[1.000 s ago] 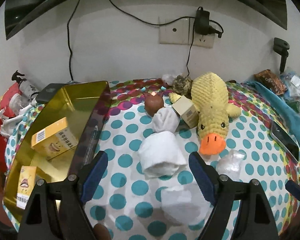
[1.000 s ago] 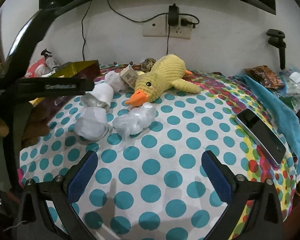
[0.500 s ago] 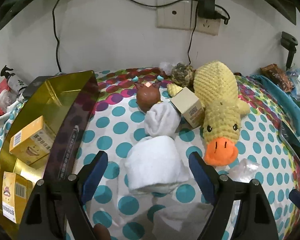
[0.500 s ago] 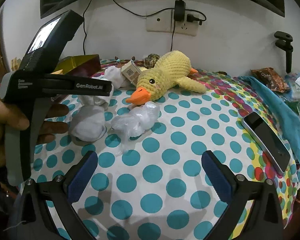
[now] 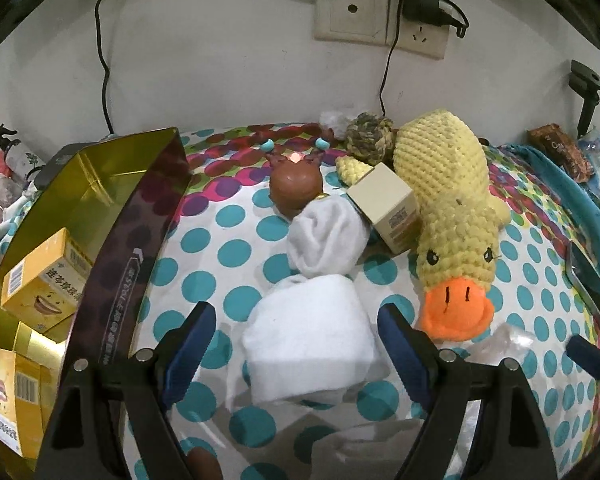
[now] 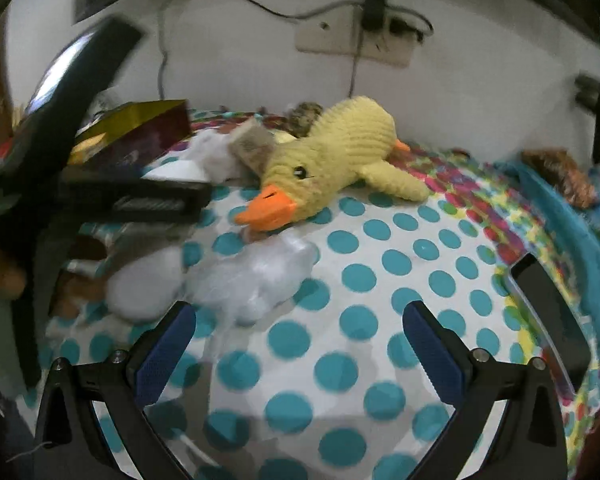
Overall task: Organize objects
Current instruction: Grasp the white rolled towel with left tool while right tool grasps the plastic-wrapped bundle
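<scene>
My left gripper (image 5: 296, 340) is open, its blue fingers either side of a white rolled towel (image 5: 312, 340) on the dotted cloth. A second white bundle (image 5: 326, 240) lies behind it, then a brown round toy (image 5: 296, 188) and a small beige box (image 5: 386, 204). A yellow plush duck (image 5: 452, 216) lies to the right. A gold tin (image 5: 72, 208) at left holds yellow boxes (image 5: 44, 276). My right gripper (image 6: 300, 344) is open and empty, low over the cloth near a crumpled clear plastic bag (image 6: 260, 276). The duck (image 6: 332, 152) shows there too.
A phone (image 6: 552, 316) lies at the right on the cloth. A teal cloth (image 6: 572, 216) and snack packets (image 5: 560, 152) sit at the far right. A rope ball (image 5: 368, 136) lies by the wall, under the sockets and cables (image 5: 380, 20). Clutter lies left of the tin.
My left gripper has moved forward and down until the rolled towel sits between its fingers. My right gripper has moved forward toward the plastic bag; its view is blurred by motion.
</scene>
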Available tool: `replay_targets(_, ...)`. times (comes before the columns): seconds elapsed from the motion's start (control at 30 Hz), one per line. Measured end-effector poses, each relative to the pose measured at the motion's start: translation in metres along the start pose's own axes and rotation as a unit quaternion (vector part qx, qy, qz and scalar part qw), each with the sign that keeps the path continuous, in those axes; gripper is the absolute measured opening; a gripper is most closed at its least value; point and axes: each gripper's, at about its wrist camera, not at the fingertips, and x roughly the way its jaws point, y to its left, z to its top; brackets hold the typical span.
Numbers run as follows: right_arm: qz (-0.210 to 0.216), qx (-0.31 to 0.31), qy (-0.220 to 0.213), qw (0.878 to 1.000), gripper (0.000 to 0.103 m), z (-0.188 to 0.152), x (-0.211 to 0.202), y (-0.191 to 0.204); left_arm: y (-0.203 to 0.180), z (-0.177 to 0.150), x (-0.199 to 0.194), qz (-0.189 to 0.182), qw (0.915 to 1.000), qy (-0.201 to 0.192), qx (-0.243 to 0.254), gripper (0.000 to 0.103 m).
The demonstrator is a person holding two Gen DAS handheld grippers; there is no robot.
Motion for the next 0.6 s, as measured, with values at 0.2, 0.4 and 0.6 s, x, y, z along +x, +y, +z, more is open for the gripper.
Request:
replay_targets(0.2,0.028,-0.016,0.035,0.999,0.103,0.017,0.022,0.0,0.003,0.0,0.003,-0.014,0.9999,-0.001,-0.009,0.085)
replay_targets(0.4,0.034,-0.021,0.038,0.998,0.103,0.021,0.034,0.009,0.006,0.0,0.008,-0.021,0.9996,0.006,-0.016,0.085)
replay_targets(0.6,0.046,-0.003,0.041,0.998,0.103,0.021,0.036,0.004,0.005,0.0,0.004,-0.01,0.9999,0.002,-0.013,0.046)
